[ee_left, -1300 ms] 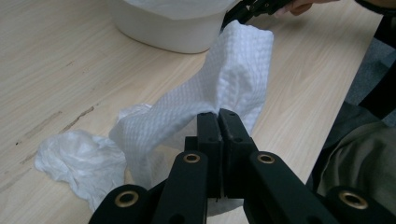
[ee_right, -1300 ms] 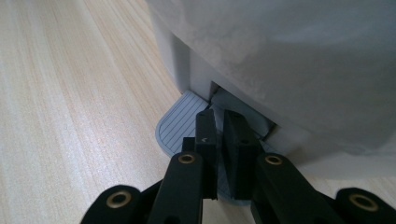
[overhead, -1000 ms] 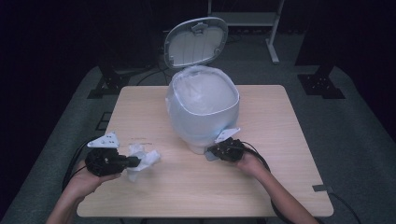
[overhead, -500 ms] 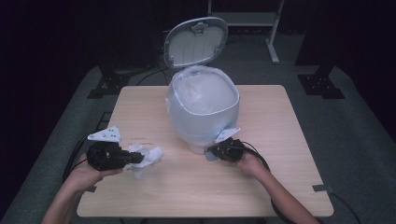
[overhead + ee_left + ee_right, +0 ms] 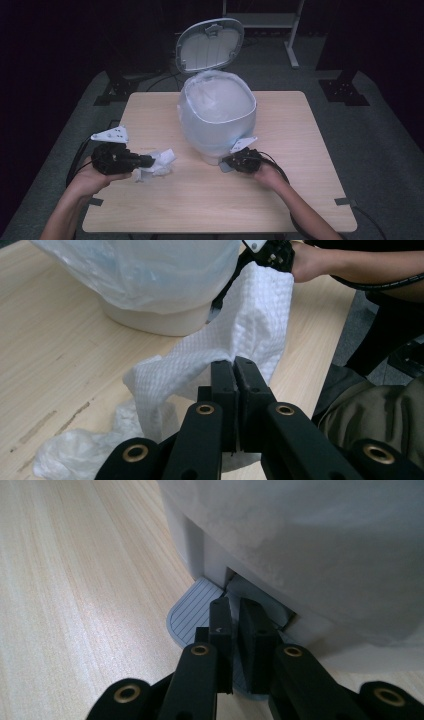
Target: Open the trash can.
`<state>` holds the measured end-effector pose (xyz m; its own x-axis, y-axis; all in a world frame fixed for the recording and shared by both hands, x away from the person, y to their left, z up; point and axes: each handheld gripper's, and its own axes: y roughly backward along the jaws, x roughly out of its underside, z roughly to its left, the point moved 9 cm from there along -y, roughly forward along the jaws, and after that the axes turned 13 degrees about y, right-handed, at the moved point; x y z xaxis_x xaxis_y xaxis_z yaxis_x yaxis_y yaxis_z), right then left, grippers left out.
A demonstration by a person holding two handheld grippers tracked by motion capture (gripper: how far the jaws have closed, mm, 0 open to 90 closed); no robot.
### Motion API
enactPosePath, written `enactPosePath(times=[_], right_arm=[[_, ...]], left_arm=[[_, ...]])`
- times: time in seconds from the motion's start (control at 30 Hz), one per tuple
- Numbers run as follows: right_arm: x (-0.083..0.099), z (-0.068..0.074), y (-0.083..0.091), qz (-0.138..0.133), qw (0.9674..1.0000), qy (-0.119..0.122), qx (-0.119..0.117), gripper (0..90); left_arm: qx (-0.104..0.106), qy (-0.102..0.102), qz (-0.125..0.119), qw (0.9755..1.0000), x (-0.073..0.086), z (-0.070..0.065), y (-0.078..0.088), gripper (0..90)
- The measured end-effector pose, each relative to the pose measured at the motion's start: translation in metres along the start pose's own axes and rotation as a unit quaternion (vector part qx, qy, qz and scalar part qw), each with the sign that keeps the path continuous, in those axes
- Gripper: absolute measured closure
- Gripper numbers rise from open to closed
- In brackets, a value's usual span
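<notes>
A white bin [image 5: 218,122] lined with a clear bag [image 5: 220,100] stands at the middle of the table [image 5: 300,200], nearer the far edge, with its lid [image 5: 210,44] tipped up behind it.

The left gripper [image 5: 145,161] sits toward the table's left edge, in the near half. Its jaws are closed on a white paper towel [image 5: 156,163]; in the left gripper view the towel [image 5: 250,335] is pinched between the black jaws and rises in a fold above them, while its other end trails down to the tabletop in a crumpled heap. The towel is just beside the bin's base, apart from it.

The right gripper [image 5: 226,162] is at the near side of the bin's foot. In the right gripper view its jaws stand narrow, almost together, over the ribbed grey pedal [image 5: 192,615] that sticks out from under the bin [image 5: 210,555]. They seem to rest on the pedal, though whether they press it down cannot be told from here. The bag [image 5: 310,540] hangs over the bin's wall above the pedal.
</notes>
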<state>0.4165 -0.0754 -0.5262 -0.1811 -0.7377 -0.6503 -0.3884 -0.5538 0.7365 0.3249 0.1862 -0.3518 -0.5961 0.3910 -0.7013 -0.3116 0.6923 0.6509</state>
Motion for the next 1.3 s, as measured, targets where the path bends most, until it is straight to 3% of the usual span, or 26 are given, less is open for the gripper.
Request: enactPosePath(times=[0.13,0.37,0.57,0.9,1.17,1.3], right_arm=[[0.000,0.000,0.000,-0.001,1.0000,0.002,-0.001,84.2],[0.000,0.000,0.000,-0.001,1.0000,0.004,-0.002,84.1],[0.000,0.000,0.000,-0.003,1.0000,0.003,-0.003,84.1],[0.001,-0.001,0.000,-0.004,1.0000,0.001,-0.003,84.1],[0.001,-0.001,0.000,-0.005,1.0000,0.001,-0.004,84.1],[0.001,-0.001,0.000,-0.004,1.0000,0.000,-0.001,84.2]], left_arm=[[0.012,0.000,-0.001,0.9999,-0.006,-0.001,-0.001,88.2],[0.012,-0.004,0.003,0.9999,-0.014,0.000,-0.004,88.2],[0.024,-0.005,0.000,0.9997,-0.023,-0.003,-0.004,87.6],[0.020,-0.013,0.003,0.9997,-0.034,-0.007,0.003,87.7],[0.008,-0.033,0.005,0.9994,-0.055,-0.016,0.017,87.7],[0.015,-0.035,0.003,0.9993,-0.064,-0.020,0.019,87.7]])
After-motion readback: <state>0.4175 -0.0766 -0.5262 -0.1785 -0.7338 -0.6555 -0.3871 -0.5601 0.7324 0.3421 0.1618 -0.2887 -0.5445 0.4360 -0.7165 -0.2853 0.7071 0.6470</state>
